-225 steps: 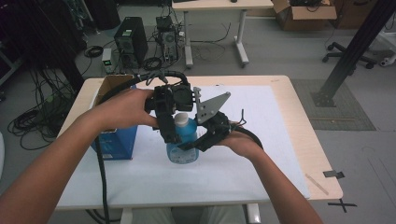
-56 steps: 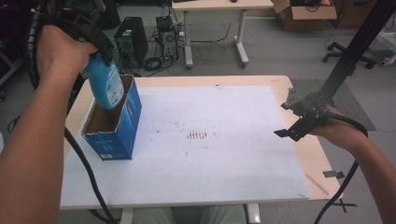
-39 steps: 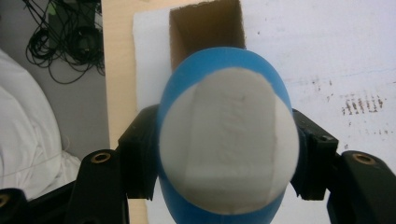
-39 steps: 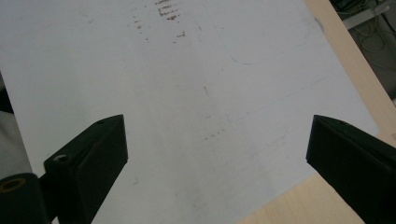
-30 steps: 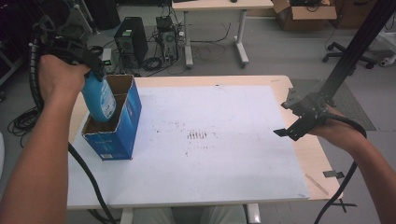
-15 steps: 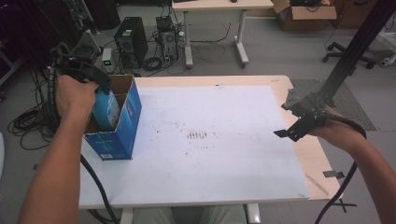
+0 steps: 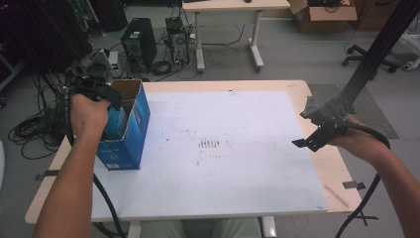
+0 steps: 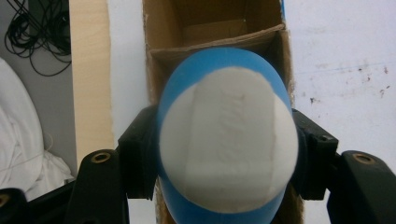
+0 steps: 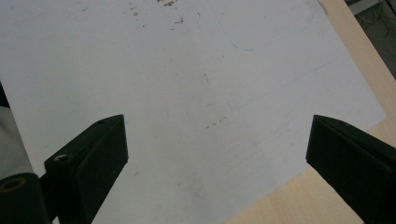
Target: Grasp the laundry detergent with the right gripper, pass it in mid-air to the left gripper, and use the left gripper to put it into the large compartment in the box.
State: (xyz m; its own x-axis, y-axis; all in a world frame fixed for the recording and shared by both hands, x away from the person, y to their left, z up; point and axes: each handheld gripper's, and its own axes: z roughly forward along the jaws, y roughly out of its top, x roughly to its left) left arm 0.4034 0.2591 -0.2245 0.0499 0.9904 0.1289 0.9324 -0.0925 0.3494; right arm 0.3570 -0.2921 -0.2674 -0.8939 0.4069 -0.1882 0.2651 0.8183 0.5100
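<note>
The left claw (image 8: pixel 219 154) grips a blue bottle (image 8: pixel 227 135) partway down into the box (image 7: pixel 130 130) below it, release remaining, while the right claw (image 9: pixel 217 154) gapes empty over the worktop (image 7: pixel 237 148).

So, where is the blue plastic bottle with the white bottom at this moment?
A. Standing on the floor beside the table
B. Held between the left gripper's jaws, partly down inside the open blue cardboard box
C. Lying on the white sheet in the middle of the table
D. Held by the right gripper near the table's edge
B: in the left gripper view the left gripper clamps the blue plastic bottle over the open blue cardboard box, and the right gripper is open and empty.
</note>
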